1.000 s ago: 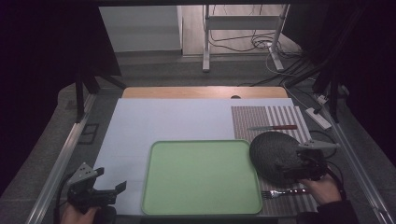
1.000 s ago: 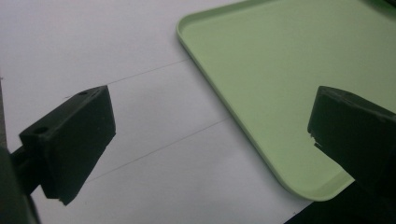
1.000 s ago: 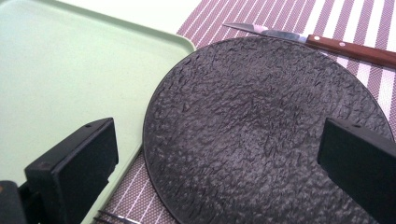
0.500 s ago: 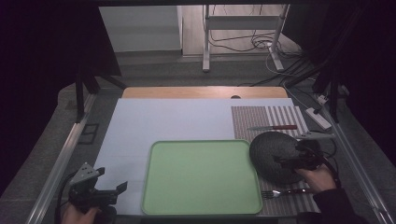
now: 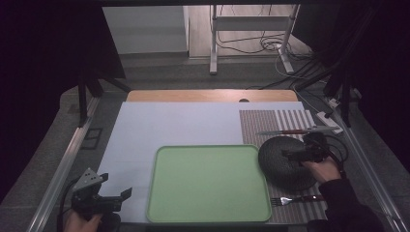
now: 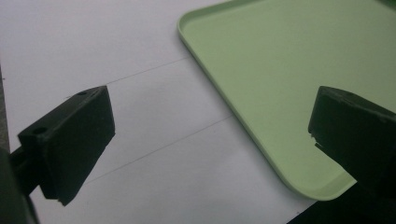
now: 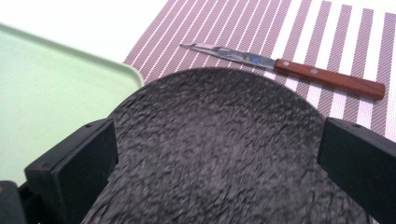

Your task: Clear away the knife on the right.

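A dark grey round plate lies on a striped placemat, just right of an empty green tray. My right gripper hovers low over the plate's right half, open, with the jaws spread wide above its rough surface. A wooden-handled knife lies beyond the plate. A fork lies on the placemat in front of it. My left gripper is open over the white mat near the tray's front left corner, with nothing between the jaws.
A white mat covers most of the table, with a wooden strip at its far edge. Metal rails run along both sides. Cables and a power strip lie off the table's right side.
My right hand and gripper have moved forward and a little left over the plate. The left gripper has barely shifted.
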`<state>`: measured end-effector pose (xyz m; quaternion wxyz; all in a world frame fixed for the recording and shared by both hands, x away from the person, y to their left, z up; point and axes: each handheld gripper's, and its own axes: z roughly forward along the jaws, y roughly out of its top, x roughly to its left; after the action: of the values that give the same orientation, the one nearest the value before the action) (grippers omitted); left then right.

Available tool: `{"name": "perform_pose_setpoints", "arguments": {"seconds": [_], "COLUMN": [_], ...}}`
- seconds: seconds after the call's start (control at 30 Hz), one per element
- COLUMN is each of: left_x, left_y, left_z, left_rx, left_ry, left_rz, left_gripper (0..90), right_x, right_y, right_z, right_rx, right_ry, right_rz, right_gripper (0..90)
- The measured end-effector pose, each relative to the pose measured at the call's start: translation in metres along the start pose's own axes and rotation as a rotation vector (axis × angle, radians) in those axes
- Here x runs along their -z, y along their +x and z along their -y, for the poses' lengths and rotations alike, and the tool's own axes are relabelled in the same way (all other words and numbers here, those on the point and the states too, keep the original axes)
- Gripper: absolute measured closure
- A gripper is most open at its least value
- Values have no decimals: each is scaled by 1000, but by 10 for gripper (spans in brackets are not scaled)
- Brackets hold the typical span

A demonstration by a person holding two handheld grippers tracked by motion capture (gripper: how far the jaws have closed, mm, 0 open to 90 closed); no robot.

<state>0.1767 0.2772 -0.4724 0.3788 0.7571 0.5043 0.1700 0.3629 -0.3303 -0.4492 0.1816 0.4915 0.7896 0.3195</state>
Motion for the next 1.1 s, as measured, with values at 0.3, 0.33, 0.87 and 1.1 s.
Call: {"name": "perform_pose_setpoints", "arguments": {"seconds": [0.3,0.33,0.87,1.1], "left_x": [-1,-1,-1,-3], "left_y": [0,0,0,0], "left_z": [0,0,-1,-2], "left_rx": [8,8,9,10], "left_ry": [7,7,13,19], "left_rz": [-10,-10,-18,-20], "left_gripper": [1,1,0,0], "right_x": [-18,-19,-50,-63], "right_y": [-11,-12,-39,-49], "right_z": [-13,-14,-38,-48], "right_rx": [-32,-35,-70,-82], "right_ry": [18,23,70,86], "right_rz": [3,6,36,52], "right_gripper": [0,0,0,0]}}
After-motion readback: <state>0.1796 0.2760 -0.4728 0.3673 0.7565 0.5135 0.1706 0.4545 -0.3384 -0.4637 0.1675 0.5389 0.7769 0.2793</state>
